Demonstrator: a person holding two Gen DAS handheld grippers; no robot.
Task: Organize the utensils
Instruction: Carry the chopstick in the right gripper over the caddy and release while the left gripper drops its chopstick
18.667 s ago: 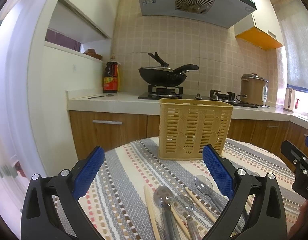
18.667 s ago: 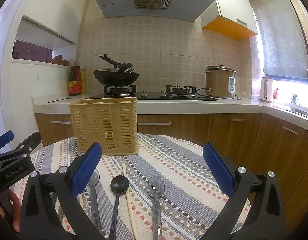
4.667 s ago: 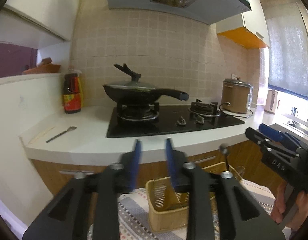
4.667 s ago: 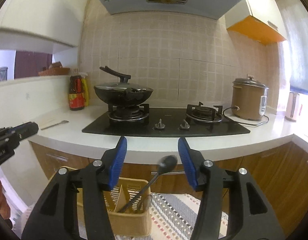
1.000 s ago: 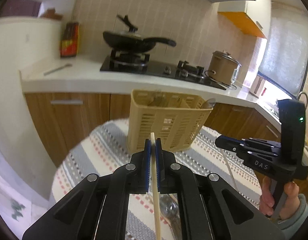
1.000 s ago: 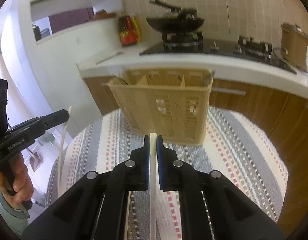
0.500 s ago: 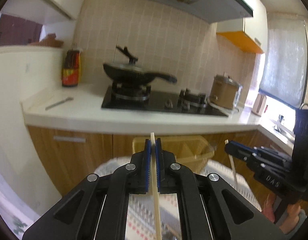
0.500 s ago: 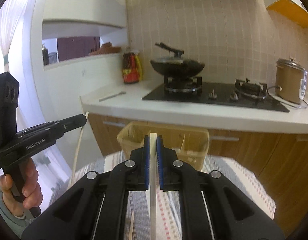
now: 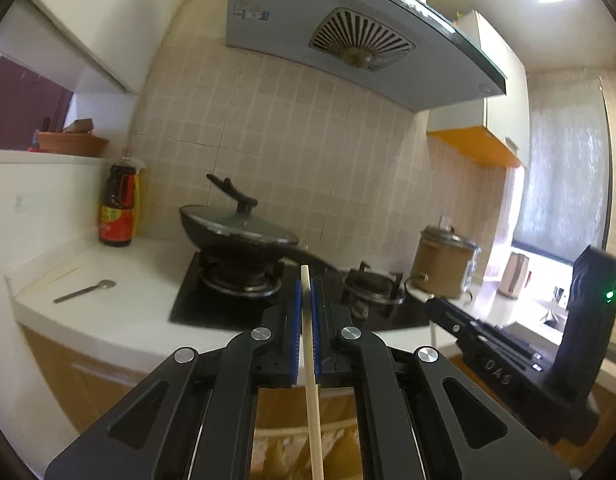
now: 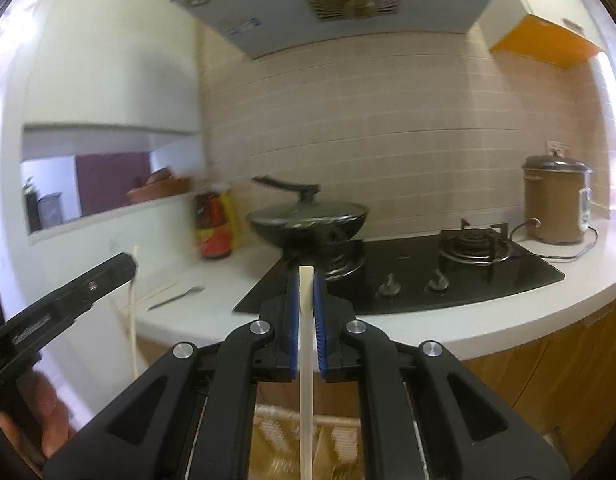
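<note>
Both grippers are rising higher than half a second ago, so the basket (image 10: pixel 339 446) is slipping to the bottom edge of each view, directly below. Your left gripper (image 9: pixel 304 322) is clenching one chopstick (image 9: pixel 311 380) and your right gripper (image 10: pixel 306 320) is clenching another chopstick (image 10: pixel 306 384) — each running lengthwise between the pads, hanging down toward the basket. Neither hand is looking clearly nearer — you are probably lowering each straight down.

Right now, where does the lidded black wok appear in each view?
Left wrist: the wok sits left of centre, above the left claw.
Right wrist: the wok sits at centre, above the right claw.
Shared landmark: the rice cooker.
</note>
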